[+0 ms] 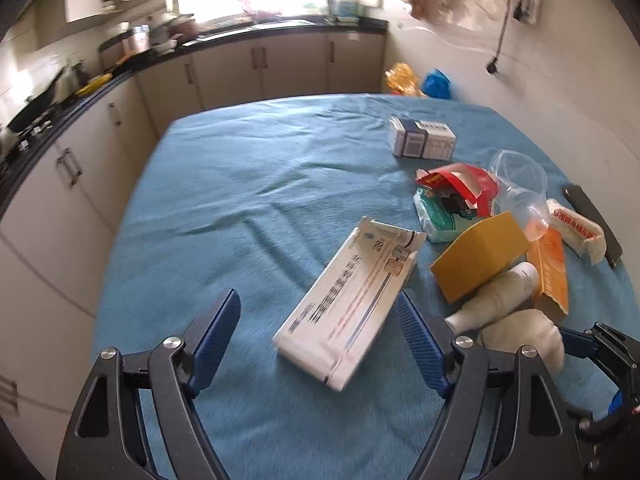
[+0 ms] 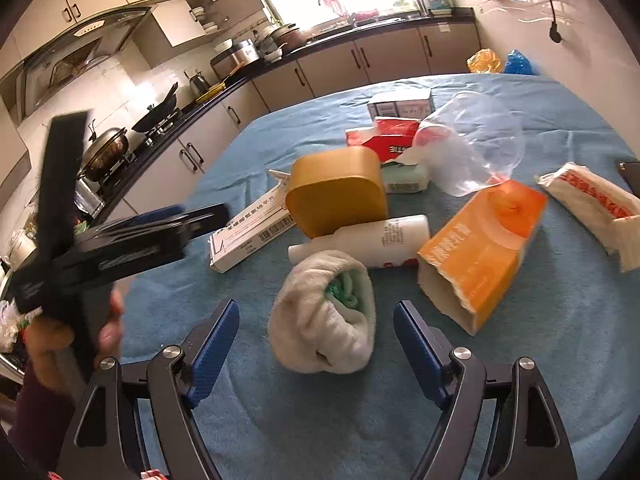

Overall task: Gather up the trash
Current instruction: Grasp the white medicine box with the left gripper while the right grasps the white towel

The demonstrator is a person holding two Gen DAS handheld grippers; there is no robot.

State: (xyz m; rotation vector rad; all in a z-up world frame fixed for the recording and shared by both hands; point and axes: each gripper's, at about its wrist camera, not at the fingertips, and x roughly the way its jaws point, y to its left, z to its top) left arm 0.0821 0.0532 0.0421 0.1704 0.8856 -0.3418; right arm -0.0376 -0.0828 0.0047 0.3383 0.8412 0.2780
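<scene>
Open blue cloth (image 1: 224, 200) is being left clear ahead and leftward of the left gripper (image 1: 318, 344); a white carton (image 1: 352, 304) is lying between its jaws. The right gripper (image 2: 316, 346) is being blocked by a rolled towel (image 2: 324, 312), with clutter crowding beyond.

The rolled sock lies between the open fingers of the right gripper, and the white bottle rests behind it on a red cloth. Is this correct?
Not quite: the cloth is blue, not red, as the right wrist view shows. The sock does lie between the right gripper's open fingers, with the bottle behind it.

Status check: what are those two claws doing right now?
Both grippers open, empty. Left over white box. Right at rolled towel. Nothing blocking.
</scene>
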